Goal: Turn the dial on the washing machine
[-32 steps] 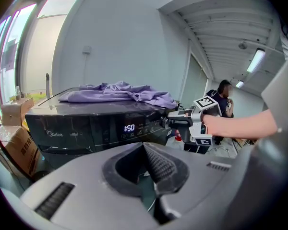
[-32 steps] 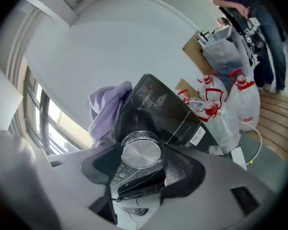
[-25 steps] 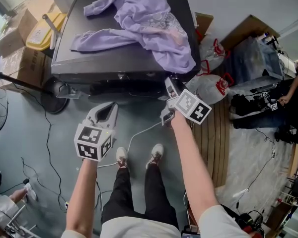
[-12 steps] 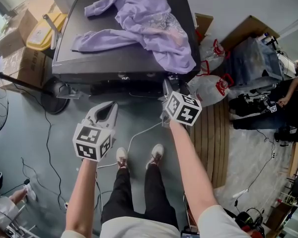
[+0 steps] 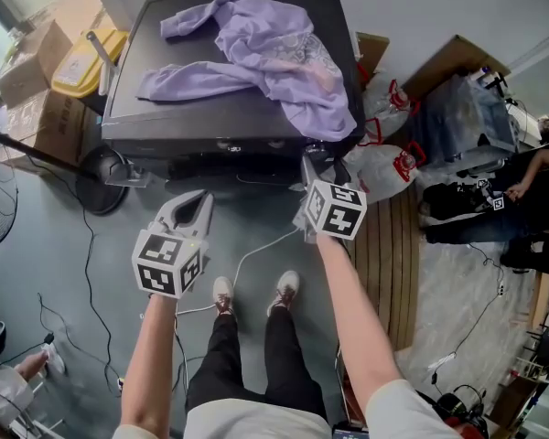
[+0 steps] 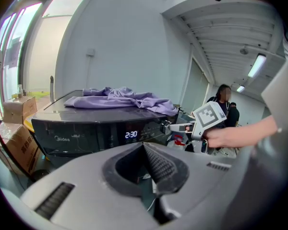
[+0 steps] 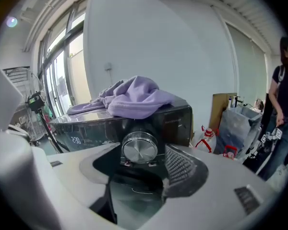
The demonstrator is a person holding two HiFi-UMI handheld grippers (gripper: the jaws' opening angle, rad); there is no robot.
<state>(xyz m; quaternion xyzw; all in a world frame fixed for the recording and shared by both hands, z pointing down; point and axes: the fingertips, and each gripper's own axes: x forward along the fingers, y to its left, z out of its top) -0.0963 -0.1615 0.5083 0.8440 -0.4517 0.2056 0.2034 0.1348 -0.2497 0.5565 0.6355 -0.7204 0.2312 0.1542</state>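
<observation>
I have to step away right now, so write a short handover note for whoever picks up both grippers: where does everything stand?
Left gripper: shut, empty, held low before the washing machine.
Right gripper: at the dial on the panel's right end; jaws opening, dial between them, pads not pressing it.
Purple garment lies on the machine's top.
Done: right gripper lined up on the dial; whether it was turned, cannot tell.
Left: close on the dial, turn it.

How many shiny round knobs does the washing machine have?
1. The knob sits at the right end of the washing machine's front, below the purple cloth. No other shows.
</observation>
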